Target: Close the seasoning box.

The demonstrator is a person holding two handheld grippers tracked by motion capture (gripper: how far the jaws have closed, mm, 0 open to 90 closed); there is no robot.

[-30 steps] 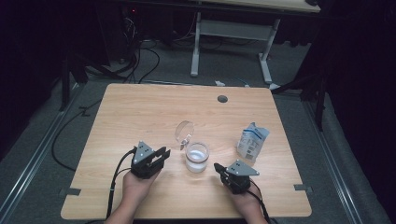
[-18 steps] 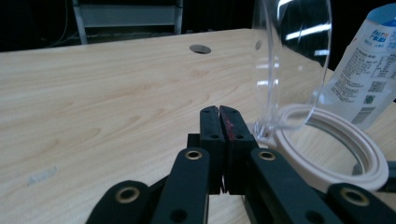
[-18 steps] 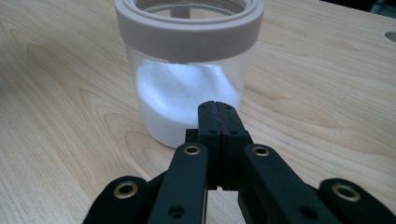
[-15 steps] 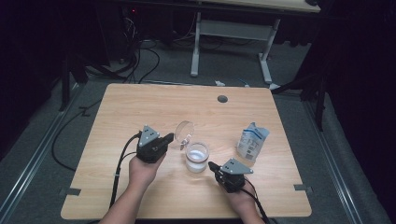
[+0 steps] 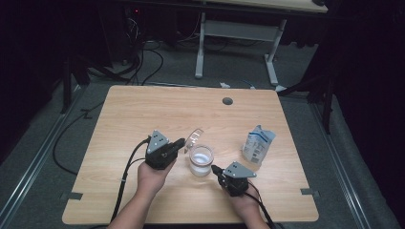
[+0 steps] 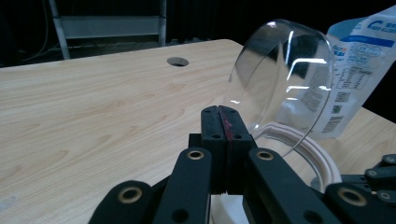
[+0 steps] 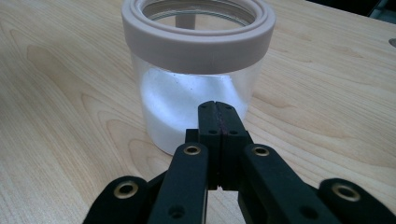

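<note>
Overhead, pale wood table (image 5: 143, 114), grey floor (image 5: 71, 105), left gripper (image 5: 179, 143) and right gripper (image 5: 215, 169) fingers pressed together

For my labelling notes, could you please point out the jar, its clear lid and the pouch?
jar (image 7: 196, 116): right gripper view, glass wall over the white powder.
clear lid (image 6: 285, 79): left gripper view, middle of the dome.
pouch (image 5: 258, 143): high view, front face.

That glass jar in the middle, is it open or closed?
Open. The jar shows an uncovered rim, white powder inside, and its clear lid stands tilted up behind the shut left gripper.
</note>
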